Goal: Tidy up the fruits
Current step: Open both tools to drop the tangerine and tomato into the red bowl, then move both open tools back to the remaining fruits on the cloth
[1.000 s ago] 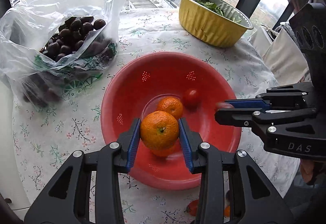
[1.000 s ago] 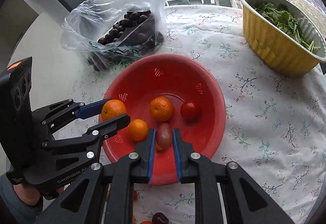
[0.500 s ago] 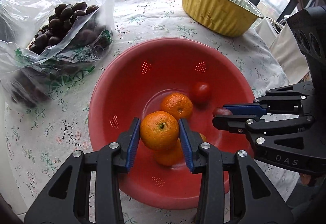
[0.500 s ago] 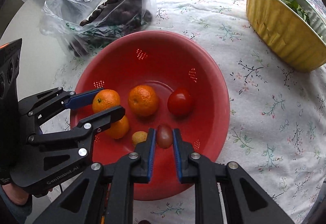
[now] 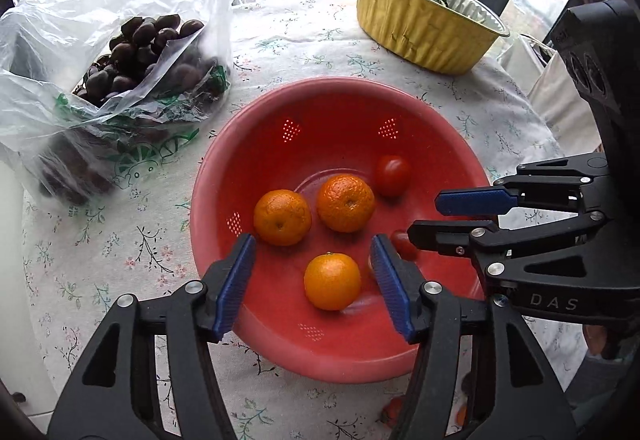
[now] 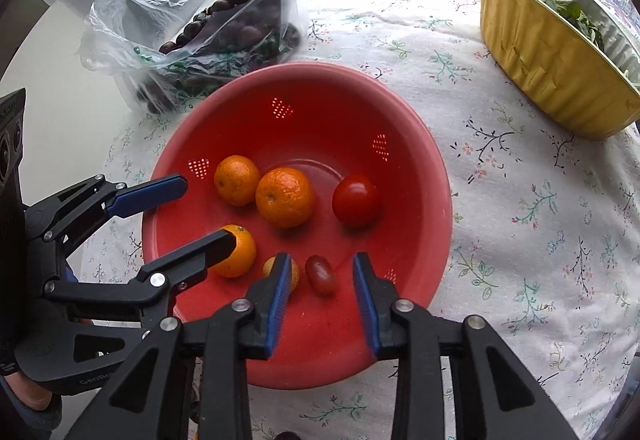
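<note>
Both our left gripper [image 5: 312,272] and right gripper [image 6: 320,282] are opening, holding nothing, so the dropped mandarin [image 5: 332,282] may roll and bruise the grape tomato [image 6: 320,275] in the colander [image 6: 432,168].

The letters "DAS" stand in pale print on the black body of the right gripper [image 5: 468,216], seen from the left wrist. On the left gripper [image 6: 188,214], seen from the right wrist, a partly cut-off word reads "GenRo". The plastic bag [image 5: 100,52] carries green print, unreadable.
</note>
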